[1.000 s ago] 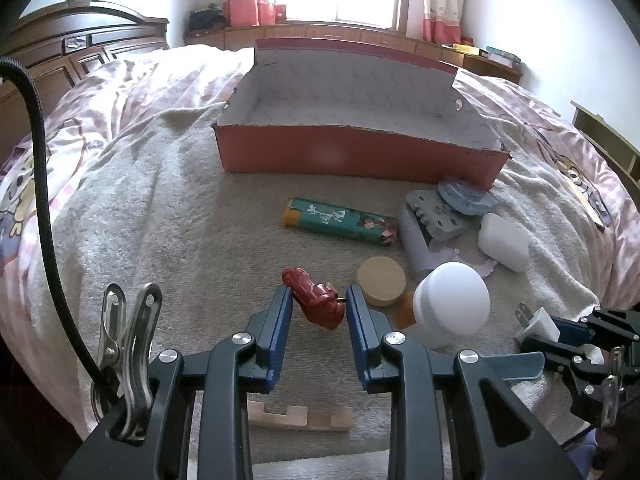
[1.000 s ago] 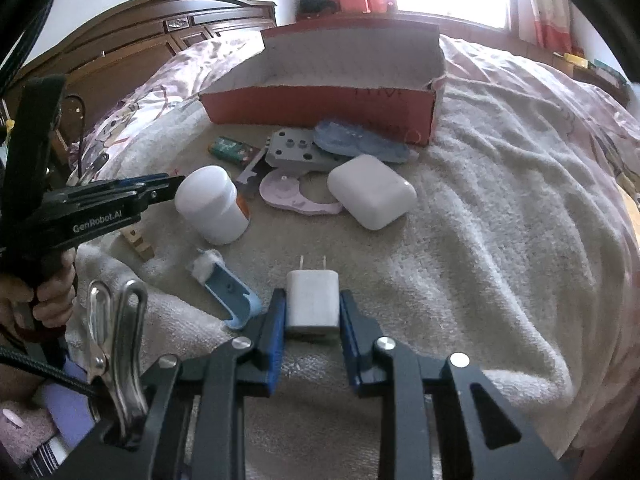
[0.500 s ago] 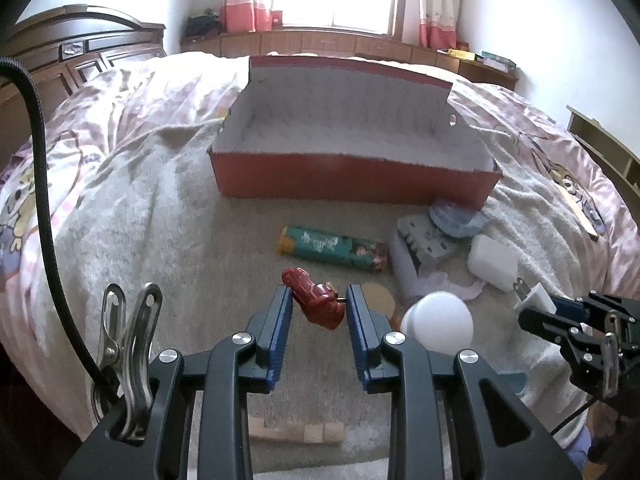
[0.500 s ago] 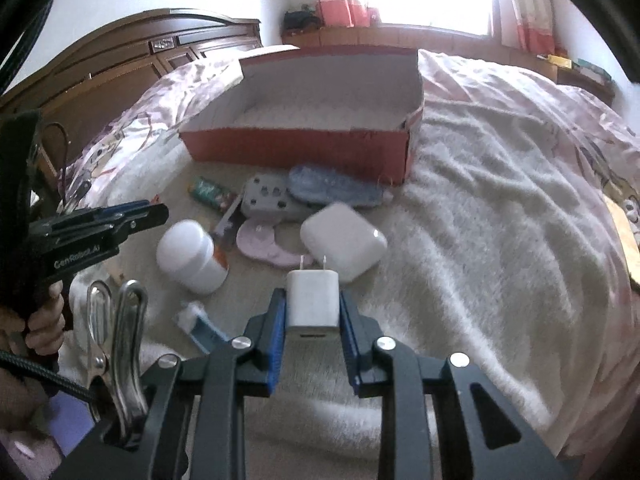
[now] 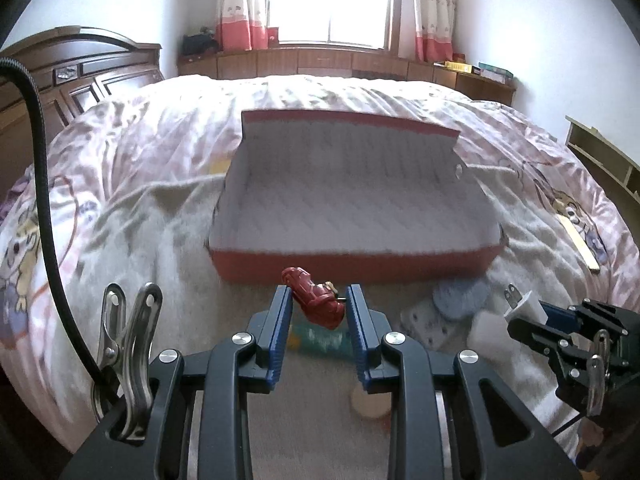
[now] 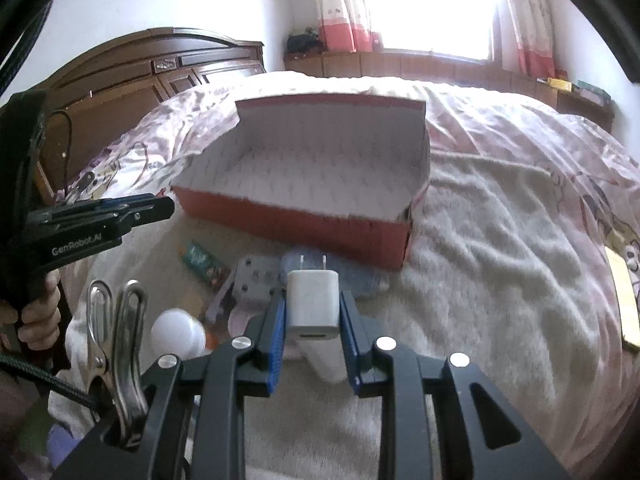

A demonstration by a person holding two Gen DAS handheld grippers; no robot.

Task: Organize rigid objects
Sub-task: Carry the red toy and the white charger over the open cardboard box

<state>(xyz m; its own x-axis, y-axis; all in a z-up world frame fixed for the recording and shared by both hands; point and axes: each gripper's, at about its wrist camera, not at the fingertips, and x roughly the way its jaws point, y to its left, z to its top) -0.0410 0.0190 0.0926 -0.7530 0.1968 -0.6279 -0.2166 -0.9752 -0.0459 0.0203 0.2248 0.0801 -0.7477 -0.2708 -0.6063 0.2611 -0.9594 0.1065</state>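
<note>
Holding both catches clear of the bed, you have each gripper raised higher than a second ago, and the red box (image 5: 352,268) now fills the middle of both views instead of sitting far back. Your left gripper (image 5: 319,306) is clamped on the small red toy (image 5: 314,300), its blue pads pressed against the toy's two sides exactly as before; the toy now hangs in front of the box's near wall, where earlier it hung over the grey blanket (image 5: 132,264) beside the wooden disc (image 5: 370,400). That disc has slid down to the bottom of the left view, under the fingers, and the green tube (image 5: 320,338) lies just behind the toy, half hidden.

Your right gripper (image 6: 312,308) grips the white charger plug (image 6: 313,300) with its prongs pointing up and away, the grip unchanged. The plug, which was resting low over the blanket a second ago, now stands in front of the box's near corner, above the grey button pad (image 6: 252,280) and the blue piece (image 6: 368,280). The white round lid (image 6: 178,332) has dropped towards the lower left of that view.

From the left wrist, you can see the right gripper at the right edge, with the plug carried level with the clutter in front of the box.
</note>
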